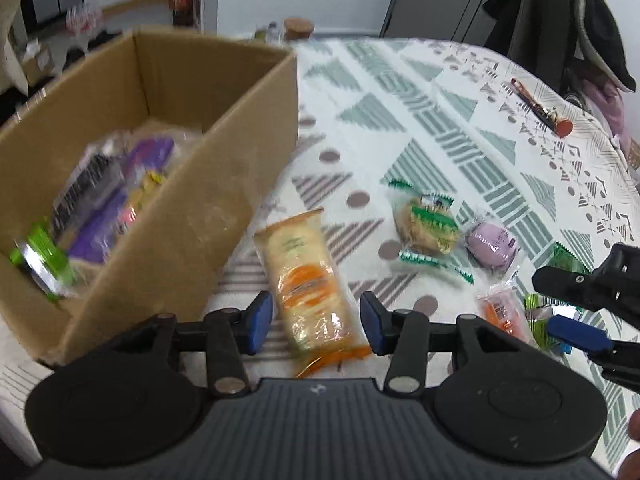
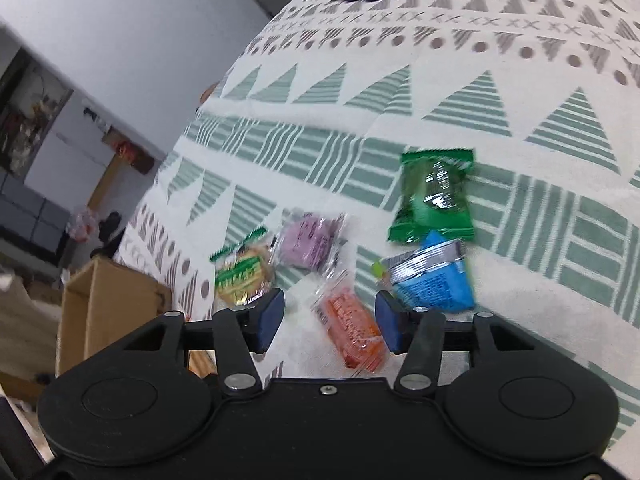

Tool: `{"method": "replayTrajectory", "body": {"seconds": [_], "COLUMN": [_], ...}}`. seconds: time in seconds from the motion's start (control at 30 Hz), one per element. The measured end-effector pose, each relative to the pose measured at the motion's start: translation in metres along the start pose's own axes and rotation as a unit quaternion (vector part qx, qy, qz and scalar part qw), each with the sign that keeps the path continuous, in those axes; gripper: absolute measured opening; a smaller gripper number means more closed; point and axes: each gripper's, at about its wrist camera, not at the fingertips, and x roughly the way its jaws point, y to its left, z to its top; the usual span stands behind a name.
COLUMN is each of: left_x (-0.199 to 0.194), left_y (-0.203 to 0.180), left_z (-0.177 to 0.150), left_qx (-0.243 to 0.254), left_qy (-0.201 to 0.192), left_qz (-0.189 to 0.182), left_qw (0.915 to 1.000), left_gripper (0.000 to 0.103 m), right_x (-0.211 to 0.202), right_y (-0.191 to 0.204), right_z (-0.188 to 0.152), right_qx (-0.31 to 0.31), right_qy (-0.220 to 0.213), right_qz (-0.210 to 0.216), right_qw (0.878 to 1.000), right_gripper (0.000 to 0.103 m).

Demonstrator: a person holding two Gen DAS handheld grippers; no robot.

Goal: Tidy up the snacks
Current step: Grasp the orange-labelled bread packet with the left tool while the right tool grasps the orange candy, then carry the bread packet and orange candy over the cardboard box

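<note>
My left gripper [image 1: 317, 326] is open, its jaws on either side of a long clear cracker pack with orange print [image 1: 308, 280] lying on the table beside the cardboard box [image 1: 224, 184]. The box holds several snacks, among them a purple pack [image 1: 132, 196]. My right gripper [image 2: 329, 322] is open over a small orange snack [image 2: 354, 330]; it also shows in the left wrist view [image 1: 576, 304]. Around it lie a blue pack [image 2: 432, 280], a green pack [image 2: 436, 196], a purple snack [image 2: 310, 240] and a green-and-yellow cookie pack [image 2: 244, 278].
The table has a white cloth with green and grey patterns [image 1: 420, 120]. A red-and-black key bundle [image 1: 540, 108] lies at the far side. A cork-lidded jar [image 1: 298, 28] stands behind the box. A chair with dark clothes [image 1: 560, 24] is at the far right.
</note>
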Motion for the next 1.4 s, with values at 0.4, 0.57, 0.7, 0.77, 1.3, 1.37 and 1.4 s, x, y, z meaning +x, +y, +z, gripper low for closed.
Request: {"method": "replayTrajectory", "body": {"seconds": [0.4,0.57,0.7,0.77,1.3,1.37,1.4], "left_x": [0.012,0.009,0.000,-0.007,-0.033,-0.037,-0.039], "left_y": [0.001,0.001,0.001,0.000,0.002,0.003,0.004], "left_z": [0.001,0.001,-0.001,-0.001,-0.002,-0.002,-0.001], "left_qx": [-0.017,-0.014,-0.005,-0.002,0.009,0.011,0.013], "left_qy": [-0.005,-0.009,-0.020,-0.026,-0.031,-0.032,-0.033], "left_qz": [-0.003,-0.006,-0.014,-0.018,-0.024,-0.025,-0.026], "left_qw": [0.9998,0.9998,0.9997,0.9995,0.9992,0.9991,0.9990], "left_gripper": [0.041,0.034,0.033,0.033,0.033,0.033,0.033], "right_x": [0.006,0.000,-0.006,-0.006,0.011,0.005,0.002], "right_y": [0.008,0.015,0.019,0.020,0.033,0.037,0.039], "right_z": [-0.008,-0.009,-0.008,-0.009,-0.024,-0.025,-0.025], "right_qx": [-0.031,-0.036,-0.039,-0.041,-0.097,-0.099,-0.100], "right_qy": [0.023,0.021,0.015,0.016,0.033,0.030,0.028], "right_qz": [-0.016,0.000,0.016,0.014,-0.019,-0.013,-0.008], "right_qw": [0.999,0.999,0.999,0.999,0.995,0.995,0.995], "right_gripper": [0.022,0.014,0.004,0.004,0.022,0.021,0.021]}}
